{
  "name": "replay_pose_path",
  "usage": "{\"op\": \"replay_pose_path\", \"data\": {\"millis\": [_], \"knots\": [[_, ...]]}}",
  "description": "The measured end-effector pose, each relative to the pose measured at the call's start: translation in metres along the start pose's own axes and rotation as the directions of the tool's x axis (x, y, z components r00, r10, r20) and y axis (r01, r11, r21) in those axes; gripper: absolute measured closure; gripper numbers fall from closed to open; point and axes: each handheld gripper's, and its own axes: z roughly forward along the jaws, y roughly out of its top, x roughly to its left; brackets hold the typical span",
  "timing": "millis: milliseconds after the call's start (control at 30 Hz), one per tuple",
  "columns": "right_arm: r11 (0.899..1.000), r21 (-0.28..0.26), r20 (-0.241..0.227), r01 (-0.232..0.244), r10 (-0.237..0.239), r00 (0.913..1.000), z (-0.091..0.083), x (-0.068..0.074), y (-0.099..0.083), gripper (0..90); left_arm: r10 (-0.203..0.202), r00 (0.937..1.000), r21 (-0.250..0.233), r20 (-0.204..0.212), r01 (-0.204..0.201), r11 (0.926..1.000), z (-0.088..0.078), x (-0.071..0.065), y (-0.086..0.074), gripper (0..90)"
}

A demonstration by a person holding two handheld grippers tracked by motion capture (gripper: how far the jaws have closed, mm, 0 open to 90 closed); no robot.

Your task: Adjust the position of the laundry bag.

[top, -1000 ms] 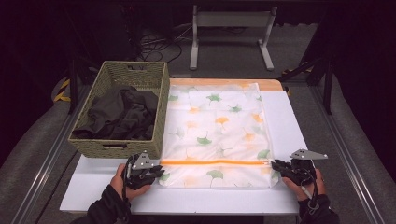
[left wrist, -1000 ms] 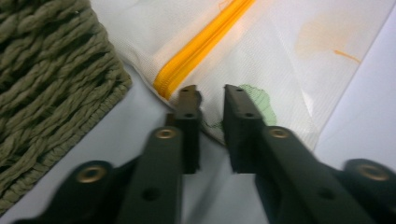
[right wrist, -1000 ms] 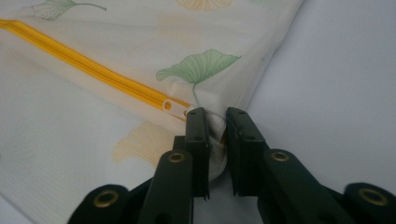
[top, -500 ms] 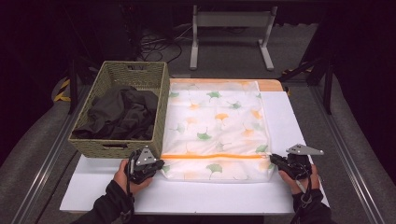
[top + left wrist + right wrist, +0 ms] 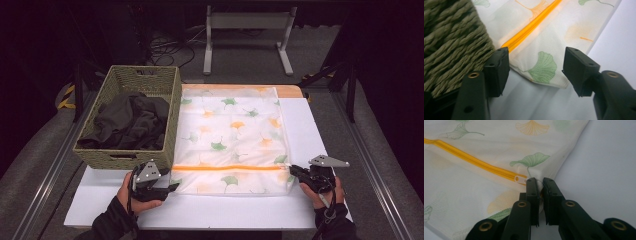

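In the high view, a white mesh laundry bag (image 5: 231, 140) printed with ginkgo leaves is seen spread flat on the counter (image 5: 200, 210), its long axis running away from the two tools and its orange zipper (image 5: 227, 168) lying crosswise between them. The left tool (image 5: 170, 188) is seen at the bag's near left corner, the right tool (image 5: 292, 170) at the zipper's right end. A wicker basket (image 5: 127, 117) of dark clothing (image 5: 130, 122) stands just beyond the left tool. The left gripper view (image 5: 536, 67) adds what is not resolved from above: its jaws have just been opening and stand wide, the bag's corner lying between them untouched. In the right gripper view (image 5: 540, 182), the jaws are seen clamped narrowly on the bag's edge beside the zipper end.
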Motion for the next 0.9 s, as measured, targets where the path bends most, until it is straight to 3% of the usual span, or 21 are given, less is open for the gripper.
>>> {"op": "replay_pose_path", "data": {"millis": [133, 400, 667, 900], "knots": [[1.0, 0.002, -0.005, -0.004, 0.004, 1.0, 0.001, -0.001, 0.0, 83.5, -0.001, 0.9999, -0.019, 0.016, 0.002, 0.9998, 0.002, -0.003, 0.003, 26.1], [1.0, -0.003, -0.018, 0.0, 0.0, 0.9998, 0.0, -0.002, 0.0, 83.1, 0.037, 0.9971, -0.027, 0.067, -0.035, 0.999, 0.006, -0.009, 0.007, 8.2], [1.0, -0.007, -0.027, 0.006, -0.006, 0.9996, -0.002, -0.001, 0.001, 83.3, 0.054, 0.9956, -0.031, 0.076, -0.052, 0.9982, 0.008, -0.014, 0.015, 9.9], [1.0, -0.022, -0.034, 0.011, -0.012, 0.9994, -0.006, 0.001, 0.005, 83.8, 0.113, 0.986, -0.029, 0.123, -0.11, 0.9935, 0.016, -0.022, 0.032, 18.0]]}}
